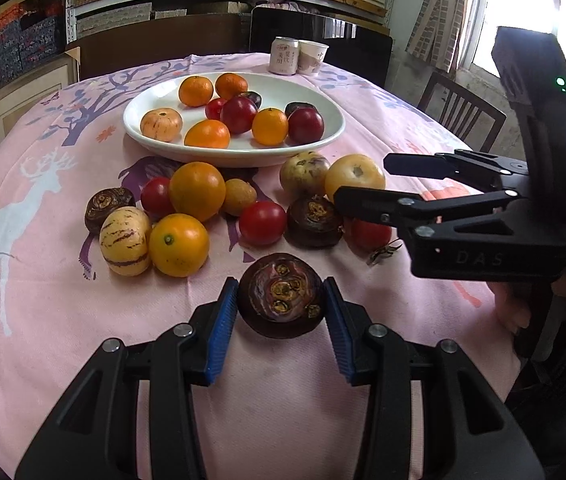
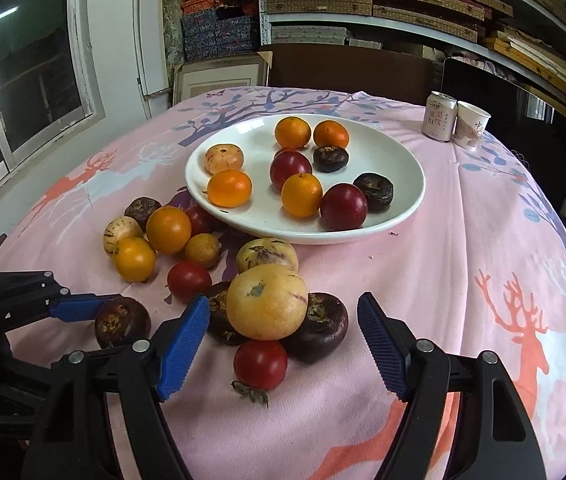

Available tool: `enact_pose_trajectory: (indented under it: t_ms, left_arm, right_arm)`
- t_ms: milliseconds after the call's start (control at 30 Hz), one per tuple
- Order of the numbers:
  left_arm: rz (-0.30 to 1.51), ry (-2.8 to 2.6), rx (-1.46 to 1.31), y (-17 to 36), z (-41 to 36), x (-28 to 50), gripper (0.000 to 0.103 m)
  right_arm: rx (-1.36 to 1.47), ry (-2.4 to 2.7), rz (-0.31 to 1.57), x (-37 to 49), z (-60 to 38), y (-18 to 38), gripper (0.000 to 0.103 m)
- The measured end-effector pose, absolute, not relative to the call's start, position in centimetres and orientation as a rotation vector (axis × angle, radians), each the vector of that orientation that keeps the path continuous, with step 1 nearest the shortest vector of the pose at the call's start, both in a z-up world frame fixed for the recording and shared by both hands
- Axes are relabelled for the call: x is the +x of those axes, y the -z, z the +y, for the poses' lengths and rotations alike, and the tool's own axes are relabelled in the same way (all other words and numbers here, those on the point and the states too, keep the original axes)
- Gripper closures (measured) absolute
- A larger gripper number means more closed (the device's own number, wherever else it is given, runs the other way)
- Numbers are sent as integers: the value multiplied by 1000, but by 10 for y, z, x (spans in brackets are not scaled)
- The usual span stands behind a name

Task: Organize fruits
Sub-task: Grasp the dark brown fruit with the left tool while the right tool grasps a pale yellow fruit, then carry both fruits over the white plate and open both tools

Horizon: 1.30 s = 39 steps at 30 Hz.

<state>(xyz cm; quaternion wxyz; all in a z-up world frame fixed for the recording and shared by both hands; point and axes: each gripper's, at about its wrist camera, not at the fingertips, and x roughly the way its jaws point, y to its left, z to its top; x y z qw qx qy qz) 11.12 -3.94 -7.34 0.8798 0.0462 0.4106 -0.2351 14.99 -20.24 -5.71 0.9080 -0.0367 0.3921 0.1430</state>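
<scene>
We see the left claw (image 1: 281,300) clenched on a dark purple water chestnut (image 1: 281,295), its blue pads (image 1: 222,320) pressed against both sides of the fruit, just above the pink deer-print cloth of the tabletop (image 1: 43,340); the same fruit shows at the lower left of the right wrist view (image 2: 123,322), held apart from the loose pile. Our right claw (image 2: 283,344) stands released, jaws wide, nothing gripped; between and just beyond its pads lie a pale yellow melon-like fruit (image 2: 267,302), a red tomato (image 2: 260,364) with a dried calyx beside it, and a second dark water chestnut (image 2: 319,330), all touching one another on the cloth. Further left on the cloth we find a cluster of oranges (image 2: 168,229), striped pale fruits (image 2: 121,232), another tomato (image 2: 189,280) and a brownish kiwi-like fruit (image 2: 202,250). Beyond them sits the white plate (image 2: 403,160), already carrying oranges, dark red plums, two water chestnuts and one pale striped fruit; a drinks can (image 2: 439,116) and a paper cup (image 2: 471,124) stand touching near the far edge of the tabletop; shelves of boxes (image 2: 323,0) fill the wall behind.
</scene>
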Motion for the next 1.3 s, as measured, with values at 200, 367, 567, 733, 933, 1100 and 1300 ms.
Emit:
enact_pose_trajectory:
  t_ms: [200,367,567,733,933,1100,1300]
  left_arm:
    - [858,495,95,73,-40,111,61]
    - [858,494,95,73,-40,111,61]
    - [857,492,95,73,-40,112,61]
    - [858,490,95,73,-41,112,61]
    - [858,491,93,73,-40,112,61]
    - [857,491,93,73,-40,112,61]
    - [854,490,90,73,-40,112,61]
  right_arm:
    - [-67,-344,851,157,-195,64,58]
    - [-47,-339,841,152,-198,63,61]
    - [-30,-336,824,146,-204,61,61]
    - [-16,-331,813,144,-209,58,61]
    - [7,-319,799,142,-217,56,61]
    - [20,-313,789,142,-222,54,61]
    - [34,-313,775,140,-225,50,61]
